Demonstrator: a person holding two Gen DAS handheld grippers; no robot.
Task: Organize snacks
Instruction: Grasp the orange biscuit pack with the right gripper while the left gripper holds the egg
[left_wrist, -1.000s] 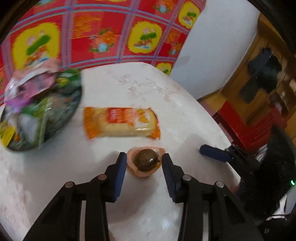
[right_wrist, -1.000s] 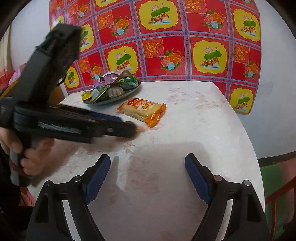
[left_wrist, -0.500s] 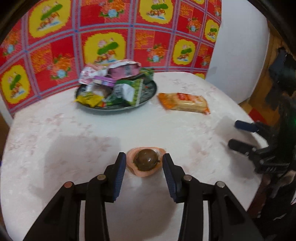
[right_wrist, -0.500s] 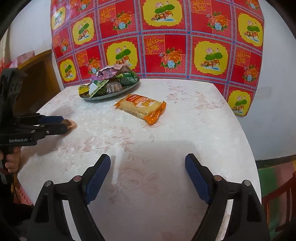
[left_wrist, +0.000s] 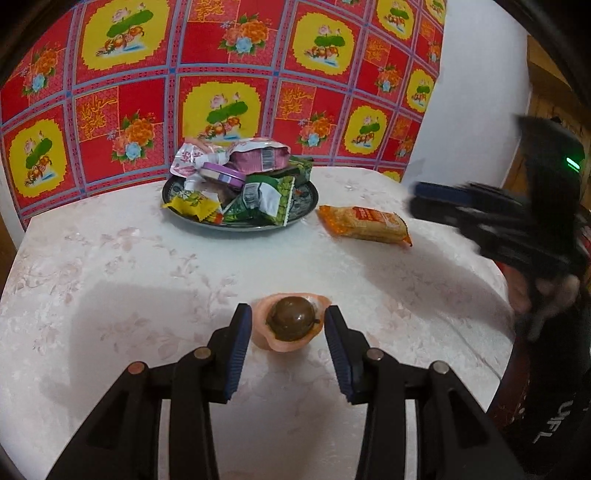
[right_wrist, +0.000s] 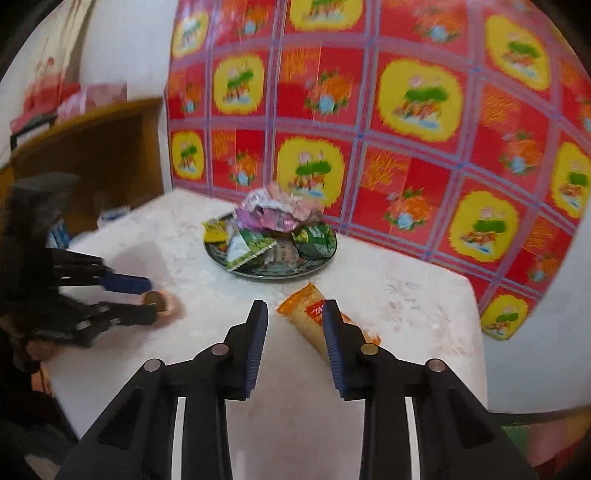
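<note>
Your left tool (left_wrist: 288, 326) grips a small round brown snack in a peach-coloured wrapper (left_wrist: 291, 323), 1 pad on each side of it, just above the white desk (left_wrist: 110, 258). The snack is round, so no long axis shows.

Your right tool (right_wrist: 291, 325) is closing with nothing between its pads; the orange packet (right_wrist: 314, 325) lies on the desk beyond and partly behind its right finger.

From the left wrist view, that packet (left_wrist: 365, 225) lies just right of the dark plate (left_wrist: 310, 192) heaped with wrapped snacks, its long axis running from far left to near right.

Only the left view shows the packet whole; only the right view shows the left tool (right_wrist: 147, 299) from the side, with the brown snack at its tips.
</note>
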